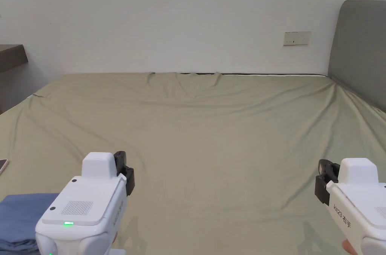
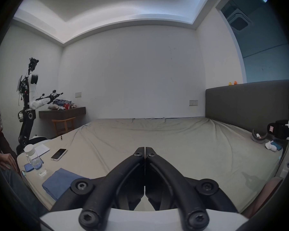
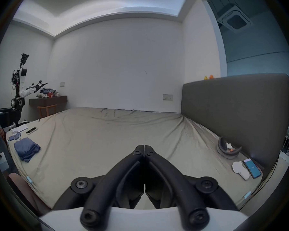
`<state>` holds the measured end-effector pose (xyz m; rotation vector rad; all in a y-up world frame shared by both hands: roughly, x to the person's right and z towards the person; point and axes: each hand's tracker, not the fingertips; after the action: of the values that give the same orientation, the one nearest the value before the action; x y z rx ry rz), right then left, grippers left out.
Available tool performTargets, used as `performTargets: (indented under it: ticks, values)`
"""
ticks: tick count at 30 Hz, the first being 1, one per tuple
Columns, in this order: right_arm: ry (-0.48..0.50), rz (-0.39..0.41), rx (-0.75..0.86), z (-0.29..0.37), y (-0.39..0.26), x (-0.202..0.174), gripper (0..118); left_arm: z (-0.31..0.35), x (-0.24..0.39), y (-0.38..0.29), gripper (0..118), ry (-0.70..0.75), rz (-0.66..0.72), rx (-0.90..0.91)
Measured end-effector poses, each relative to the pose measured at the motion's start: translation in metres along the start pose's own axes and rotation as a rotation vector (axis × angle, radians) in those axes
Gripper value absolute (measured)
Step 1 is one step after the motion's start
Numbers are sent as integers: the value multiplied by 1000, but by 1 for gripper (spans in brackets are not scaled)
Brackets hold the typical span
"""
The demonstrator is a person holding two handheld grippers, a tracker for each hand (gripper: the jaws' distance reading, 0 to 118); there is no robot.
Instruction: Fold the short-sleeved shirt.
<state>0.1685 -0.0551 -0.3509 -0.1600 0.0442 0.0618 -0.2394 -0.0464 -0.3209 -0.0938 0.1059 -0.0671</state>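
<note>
A blue shirt (image 1: 19,218) lies folded in a small stack at the bed's near left corner, also seen in the left gripper view (image 2: 60,183) and the right gripper view (image 3: 26,148). My left gripper (image 1: 124,171) hovers just right of it, above the olive sheet (image 1: 211,135), jaws pressed together with nothing between them (image 2: 145,148). My right gripper (image 1: 325,184) is held over the bed's near right side, far from the shirt, its jaws likewise closed on nothing (image 3: 143,147).
A phone (image 2: 58,154), a water bottle (image 2: 34,161) and a notebook (image 2: 40,149) sit on the bed's left edge. Near the grey headboard (image 3: 237,118) lie a round grey object (image 3: 227,149), a white cloth (image 3: 240,169) and another phone (image 3: 251,168). A person sits at the left.
</note>
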Motion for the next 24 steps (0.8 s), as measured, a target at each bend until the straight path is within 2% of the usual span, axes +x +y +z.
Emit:
performTargets:
  ticks: [1, 4, 8, 12, 15, 18, 20, 21, 23, 24]
  values:
    - [-13, 24, -15, -1, 0, -2, 0, 1, 1, 0, 0, -13, -4, 3]
    - [-1, 57, 37, 5, 5, 2, 0, 1, -1, 2, 0, -61, 111, -11]
    - [-19, 28, 28, 4, 5, 6, 0, 0, -1, 0, 0, -16, 125, -10]
    - [-42, 62, 18, 2, 2, 6, 0, -1, 5, -4, 0, 21, 82, 0]
    - [-40, 21, 24, 5, 5, 9, 0, 3, 10, -4, 0, 25, 43, 23]
    - [-46, 18, 36, 8, 7, 8, 0, 6, 14, -4, 0, 20, 11, 44]
    - [-63, 47, 37, 8, 6, 7, 0, 6, 14, -4, 11, 11, 13, 42]
    - [-81, 78, 47, 7, 6, 5, 0, 6, 15, -5, 11, 7, 17, 38]
    - [-84, 80, 46, 7, 5, 5, 1, 5, 16, -6, 16, 2, 21, 36]
    - [-86, 76, 44, 7, 5, 5, 2, 5, 16, -6, 24, 5, 18, 39]
